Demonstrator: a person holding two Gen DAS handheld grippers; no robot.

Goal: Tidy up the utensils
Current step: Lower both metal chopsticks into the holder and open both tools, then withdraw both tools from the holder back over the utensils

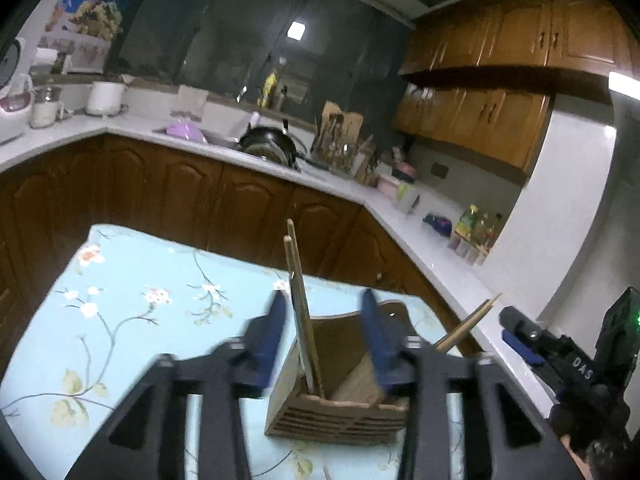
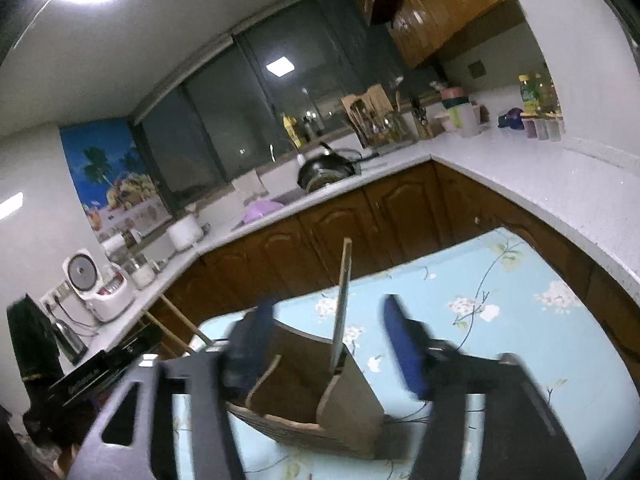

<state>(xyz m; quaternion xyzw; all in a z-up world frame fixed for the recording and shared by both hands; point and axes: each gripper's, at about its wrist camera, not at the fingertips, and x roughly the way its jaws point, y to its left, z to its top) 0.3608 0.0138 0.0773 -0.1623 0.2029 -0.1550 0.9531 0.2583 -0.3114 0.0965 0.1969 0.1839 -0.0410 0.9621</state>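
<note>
Both my grippers hang spread over the wooden holder (image 1: 340, 392).
Left gripper (image 1: 326, 336) and right gripper (image 2: 324, 344) empty; chopsticks (image 1: 300, 300) lean toward 12 o'clock.

The fingers (image 1: 276, 336) of the left gripper (image 1: 326, 336) are smeared by motion, and its body is cut off by the bottom edge. One finger covers part of the wooden holder (image 1: 340, 408). The lower ends of the chopsticks (image 1: 298, 300) are hidden inside the holder. The right gripper (image 1: 560, 356) is cut off at the right edge, so its jaws cannot be read there. In the right wrist view, the utensil rack (image 2: 376, 120) on the counter (image 2: 520, 176) is too small to make out.
</note>
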